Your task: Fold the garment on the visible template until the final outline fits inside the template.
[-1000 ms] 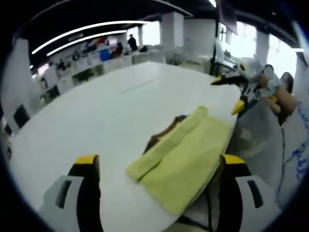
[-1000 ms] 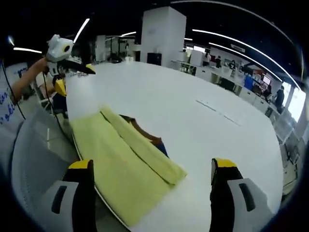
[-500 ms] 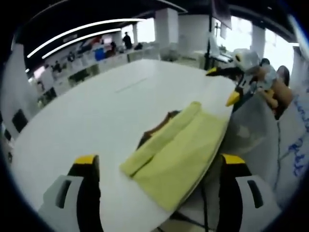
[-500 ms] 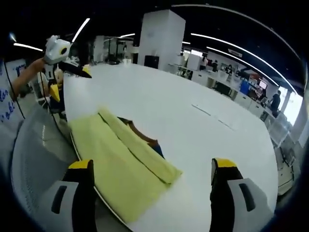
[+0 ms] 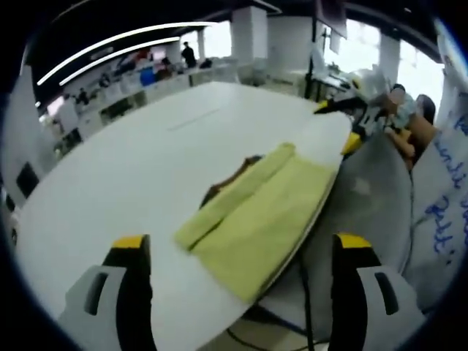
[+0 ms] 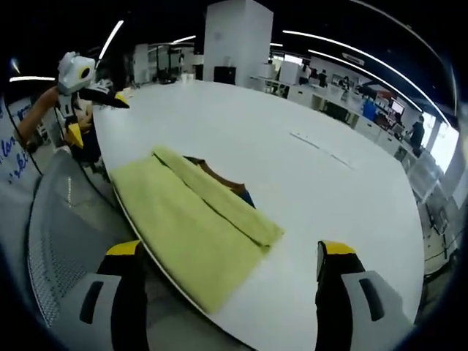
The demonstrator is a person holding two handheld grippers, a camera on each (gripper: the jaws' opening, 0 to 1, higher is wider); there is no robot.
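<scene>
The big white table takes up most of both views, with an open office of desks and pillars behind it. Near the edge closest to the person lies the yellow garment, folded into a long rectangle with a narrower folded strip running along its far side; one long side reaches the table edge and may hang slightly over it. A dark brown patch with a touch of blue peeks out from under the far strip; it may be the template or an inner part of the cloth, and I cannot tell which.

The left gripper is held above and back from the cloth, its 2 yellow-tipped jaws wide apart with nothing between them. The right gripper is likewise spread open and empty, looking down on the garment from the other end. Each gripper also appears in the other's view, raised in the air off the end of the table, well apart from the cloth.

In my judgement the work is between folds, or near its end: the garment is compact and neither gripper touches it. The next move calls for checking the outline against the template, then, if another fold is needed, bringing both grippers down to the corners of 1 short end and carrying that end over the other.
</scene>
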